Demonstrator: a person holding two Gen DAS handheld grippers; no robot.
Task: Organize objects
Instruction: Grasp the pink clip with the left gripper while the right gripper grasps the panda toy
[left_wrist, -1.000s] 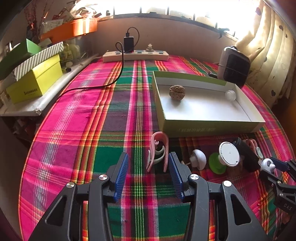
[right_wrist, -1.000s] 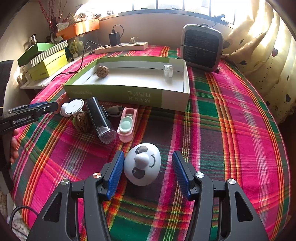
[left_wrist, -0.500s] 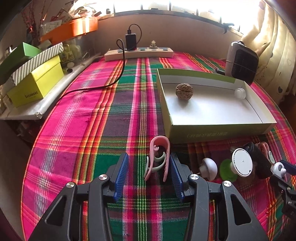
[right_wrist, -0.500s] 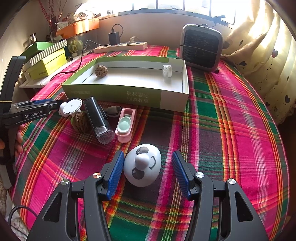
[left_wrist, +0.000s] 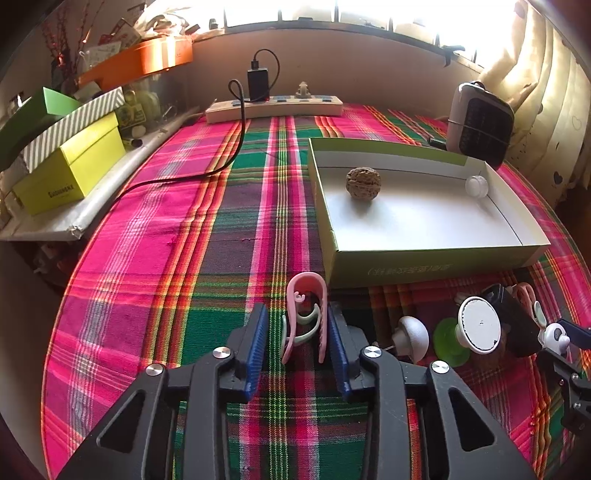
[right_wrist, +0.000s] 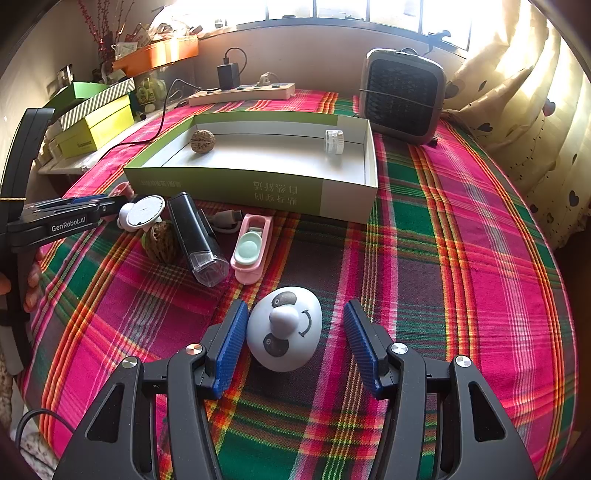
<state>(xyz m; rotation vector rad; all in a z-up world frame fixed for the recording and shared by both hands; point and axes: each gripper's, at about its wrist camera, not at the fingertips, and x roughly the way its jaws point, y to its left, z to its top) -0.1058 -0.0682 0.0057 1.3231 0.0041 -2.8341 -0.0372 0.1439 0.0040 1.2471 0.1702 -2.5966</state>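
My left gripper (left_wrist: 298, 345) is open around the pink clip (left_wrist: 305, 314), which lies on the plaid surface (left_wrist: 207, 236) between the blue pads; the right pad (left_wrist: 335, 347) looks to be touching the clip's right leg, while the left pad (left_wrist: 256, 347) stands a little apart from it. My right gripper (right_wrist: 295, 343) is open too, with the white panda toy (right_wrist: 283, 328) sitting on the surface between its fingers, close against the left pad (right_wrist: 231, 343) and clear of the right one. Just beyond the clip, to the right, lies the green tray (left_wrist: 436, 258), holding a walnut (left_wrist: 362, 182) at its far left and a small white roll (left_wrist: 476, 185) in its far right corner. Along the tray's near side lie a white mushroom knob (left_wrist: 412, 336), a green disc (left_wrist: 448, 339), a white round puck (right_wrist: 146, 212), a second walnut (right_wrist: 160, 242), a black cylinder (right_wrist: 197, 240) and a pink case (right_wrist: 252, 249), bunched together. Far off, a power strip (left_wrist: 273, 107) sits by the wall under the bright window, a small heater (right_wrist: 402, 96) stands behind the tray's right end, a stack of boxes (left_wrist: 66, 158) lines the left shelf, and a curtain (right_wrist: 524, 103) hangs at right.
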